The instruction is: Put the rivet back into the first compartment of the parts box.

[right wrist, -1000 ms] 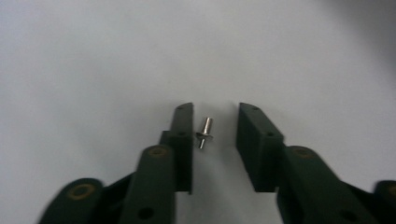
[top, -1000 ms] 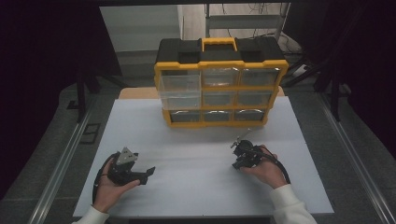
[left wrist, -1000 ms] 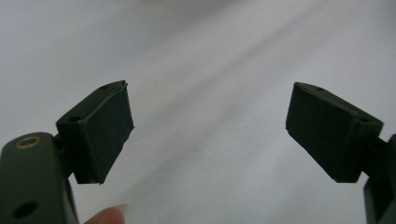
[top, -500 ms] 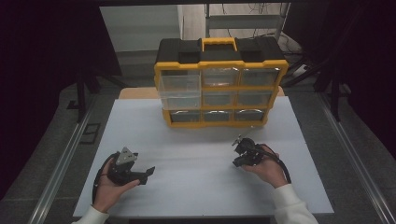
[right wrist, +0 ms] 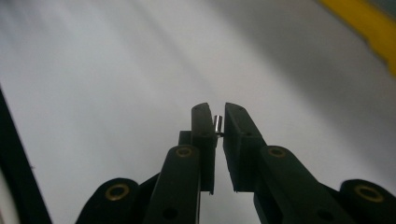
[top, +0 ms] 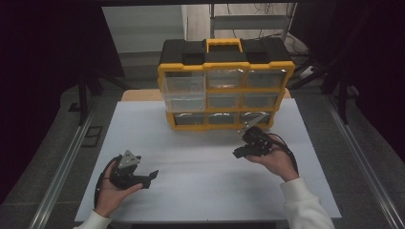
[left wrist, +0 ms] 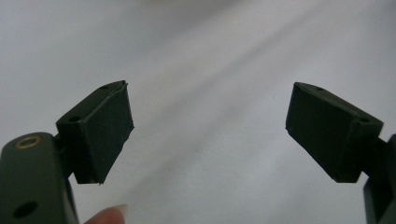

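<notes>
The right hand-held gripper (right wrist: 218,122) has its jaws drawn almost together, and the frames show they have just been closing on a small silvery metal pin (right wrist: 218,124), which now sits pinched upright between the two pads near their tips. In the high view this right hand-held gripper (top: 239,153) is held above the white worktop (top: 200,157), just in front of the lower right corner of the yellow and black organiser (top: 224,83), with its jaws pointing toward the person's left (the pin itself is too small to make out there). The organiser stands at the far side of the worktop, with rows of clear drawers (top: 184,86) across its front and a yellow handle (top: 223,45) on top. Well apart from all this, near the front left of the worktop, the left hand-held gripper (top: 152,177) lies low in the left hand (top: 111,191). In its own view the left hand-held gripper (left wrist: 209,135) has its jaws spread wide with nothing between them, only bare white worktop beyond, and a fingertip (left wrist: 108,215) showing at the bottom edge.
</notes>
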`<move>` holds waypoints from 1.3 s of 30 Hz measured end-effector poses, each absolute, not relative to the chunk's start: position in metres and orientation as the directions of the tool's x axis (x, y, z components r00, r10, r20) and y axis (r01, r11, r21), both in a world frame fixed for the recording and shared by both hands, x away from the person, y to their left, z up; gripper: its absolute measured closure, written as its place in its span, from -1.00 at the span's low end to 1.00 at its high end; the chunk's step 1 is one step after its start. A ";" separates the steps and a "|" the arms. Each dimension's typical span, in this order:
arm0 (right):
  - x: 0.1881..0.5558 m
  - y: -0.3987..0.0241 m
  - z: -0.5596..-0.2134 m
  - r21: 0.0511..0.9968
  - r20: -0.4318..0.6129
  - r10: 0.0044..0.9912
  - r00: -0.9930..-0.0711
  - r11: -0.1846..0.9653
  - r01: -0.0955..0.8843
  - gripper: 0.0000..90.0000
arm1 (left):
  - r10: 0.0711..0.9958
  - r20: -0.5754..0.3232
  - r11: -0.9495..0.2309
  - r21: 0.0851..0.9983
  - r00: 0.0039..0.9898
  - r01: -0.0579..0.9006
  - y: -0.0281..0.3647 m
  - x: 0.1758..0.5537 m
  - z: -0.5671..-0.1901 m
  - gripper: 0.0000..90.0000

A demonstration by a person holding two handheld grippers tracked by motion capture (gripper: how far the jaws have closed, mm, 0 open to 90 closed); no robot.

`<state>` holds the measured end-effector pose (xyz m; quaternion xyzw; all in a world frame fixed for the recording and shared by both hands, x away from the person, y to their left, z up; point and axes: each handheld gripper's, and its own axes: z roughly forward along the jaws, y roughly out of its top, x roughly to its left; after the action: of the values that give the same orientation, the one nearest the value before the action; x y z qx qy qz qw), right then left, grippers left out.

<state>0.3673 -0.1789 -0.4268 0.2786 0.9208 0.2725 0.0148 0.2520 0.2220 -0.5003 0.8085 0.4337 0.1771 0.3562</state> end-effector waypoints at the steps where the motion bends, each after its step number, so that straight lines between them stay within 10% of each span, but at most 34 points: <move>1: 0.368 -0.179 -0.421 0.518 0.126 0.519 -0.846 0.693 0.502 0.84 | 0.827 -0.023 -0.370 0.729 0.562 0.575 0.222 0.252 -0.500 -0.66; 39: 0.401 -0.131 -0.258 0.675 0.055 0.442 -0.895 0.645 0.360 0.84 | 0.824 -0.027 -0.370 0.730 0.565 0.575 0.222 0.253 -0.500 -0.66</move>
<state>0.4007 -0.1313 -0.2576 0.2213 0.9050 0.3588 0.0573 0.2533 0.2221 -0.4996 0.8091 0.4324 0.1744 0.3578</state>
